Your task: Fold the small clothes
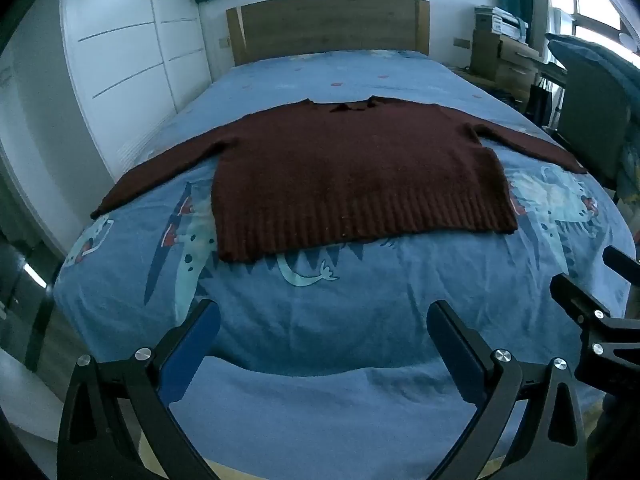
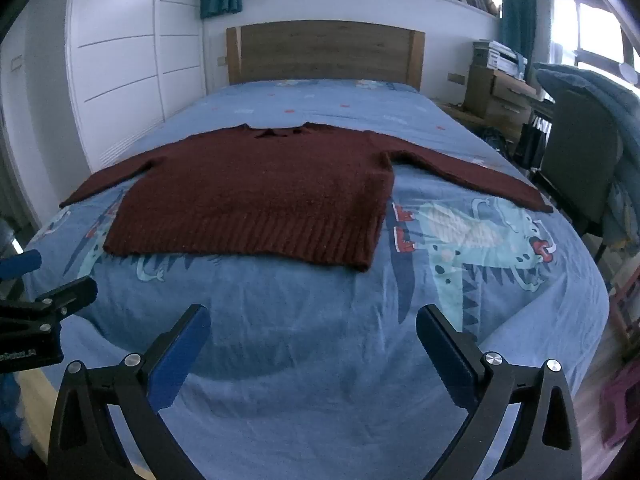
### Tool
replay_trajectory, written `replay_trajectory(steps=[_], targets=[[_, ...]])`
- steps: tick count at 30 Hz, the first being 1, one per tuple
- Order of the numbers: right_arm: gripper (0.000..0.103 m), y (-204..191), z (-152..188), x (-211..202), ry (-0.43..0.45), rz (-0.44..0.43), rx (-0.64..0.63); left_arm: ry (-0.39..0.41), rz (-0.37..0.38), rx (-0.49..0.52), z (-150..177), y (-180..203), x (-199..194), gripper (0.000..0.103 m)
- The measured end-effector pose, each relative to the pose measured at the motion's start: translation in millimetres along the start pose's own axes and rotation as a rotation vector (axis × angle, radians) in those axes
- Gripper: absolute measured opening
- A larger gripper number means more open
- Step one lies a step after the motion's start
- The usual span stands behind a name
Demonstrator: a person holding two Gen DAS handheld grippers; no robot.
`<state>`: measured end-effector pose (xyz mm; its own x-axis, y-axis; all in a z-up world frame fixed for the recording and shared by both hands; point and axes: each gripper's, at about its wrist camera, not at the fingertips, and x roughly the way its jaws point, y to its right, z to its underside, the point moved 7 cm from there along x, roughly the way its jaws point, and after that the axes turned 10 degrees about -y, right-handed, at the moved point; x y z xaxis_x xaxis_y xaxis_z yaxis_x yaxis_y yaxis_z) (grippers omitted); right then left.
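- The white wardrobe (image 1: 120, 60) stands along the left side of the bed, its doors closed.
- The left gripper (image 1: 324, 320) hovers over the foot of the bed, tilted downward, its two blue-padded fingers spread wide with only bedding between them.
- The blue bedsheet (image 1: 320, 320) with a dinosaur print covers the whole bed, up to the wooden headboard (image 1: 328, 24).
- The dark red knitted sweater (image 1: 352, 172) lies flat across the middle of the sheet, unfolded.
- Its neck opening (image 1: 348, 108) points toward the headboard; the ribbed hem (image 1: 360, 220) faces the grippers.
- Its long axis runs from side to side: the left sleeve (image 1: 160, 172) reaches toward the wardrobe-side edge, and the right sleeve (image 1: 532, 144) reaches toward the chair-side edge.
- The right gripper (image 2: 312, 322) hovers beside the left one, also tilted downward, its fingers wide apart and holding nothing, well short of the hem.
- A dark chair (image 2: 580, 148) draped with blue fabric stands by the bed's right side.
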<state>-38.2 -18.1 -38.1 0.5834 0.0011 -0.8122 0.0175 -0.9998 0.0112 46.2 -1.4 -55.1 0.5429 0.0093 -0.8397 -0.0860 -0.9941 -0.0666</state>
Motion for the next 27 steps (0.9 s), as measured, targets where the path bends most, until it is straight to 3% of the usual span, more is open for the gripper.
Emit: replay_trajectory(steps=[27], targets=[[0.103, -2.2, 0.3, -1.3, 0.001, 0.003, 0.005, -0.005, 0.008, 0.002, 0.0, 3.8, -0.4, 0.102]])
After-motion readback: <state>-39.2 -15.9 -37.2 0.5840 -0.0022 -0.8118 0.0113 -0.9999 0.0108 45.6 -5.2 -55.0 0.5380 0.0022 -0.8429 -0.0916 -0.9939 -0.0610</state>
